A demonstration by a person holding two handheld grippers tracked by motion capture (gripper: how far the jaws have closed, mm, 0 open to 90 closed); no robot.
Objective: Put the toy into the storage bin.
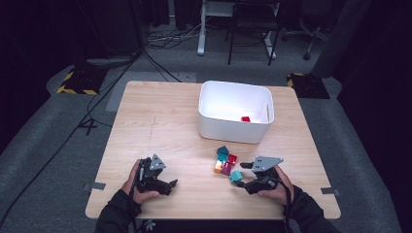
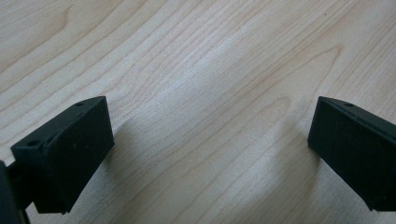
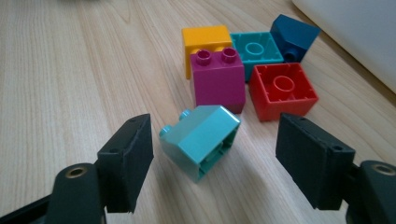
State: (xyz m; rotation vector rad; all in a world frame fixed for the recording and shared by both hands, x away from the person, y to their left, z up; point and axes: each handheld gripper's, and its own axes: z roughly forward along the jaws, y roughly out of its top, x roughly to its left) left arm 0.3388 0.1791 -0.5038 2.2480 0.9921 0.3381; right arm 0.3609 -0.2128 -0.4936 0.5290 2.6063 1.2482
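Observation:
A light teal brick (image 3: pixel 201 137) lies tilted on its side on the wooden table (image 1: pixel 160 121). It sits between the jaws of my right gripper (image 3: pixel 215 158), which stand open with a gap on each side of it. In the high view the same brick (image 1: pixel 236 175) is at the tip of the right gripper (image 1: pixel 241 177), near the table's front. Just beyond it is a cluster: a purple brick (image 3: pixel 218 79), an orange one (image 3: pixel 205 39), a teal one (image 3: pixel 256 46), a dark blue one (image 3: pixel 293 32) and a red one (image 3: pixel 282 91). My left gripper (image 1: pixel 167 185) rests at the front left, open (image 2: pixel 210 154) over bare wood.
A white bin (image 1: pixel 235 109) stands at the back centre-right of the table with one red brick (image 1: pixel 245 119) inside; its wall (image 3: pixel 355 28) is close behind the cluster. Bare wood stretches across the left half. Chairs and cables are on the floor beyond.

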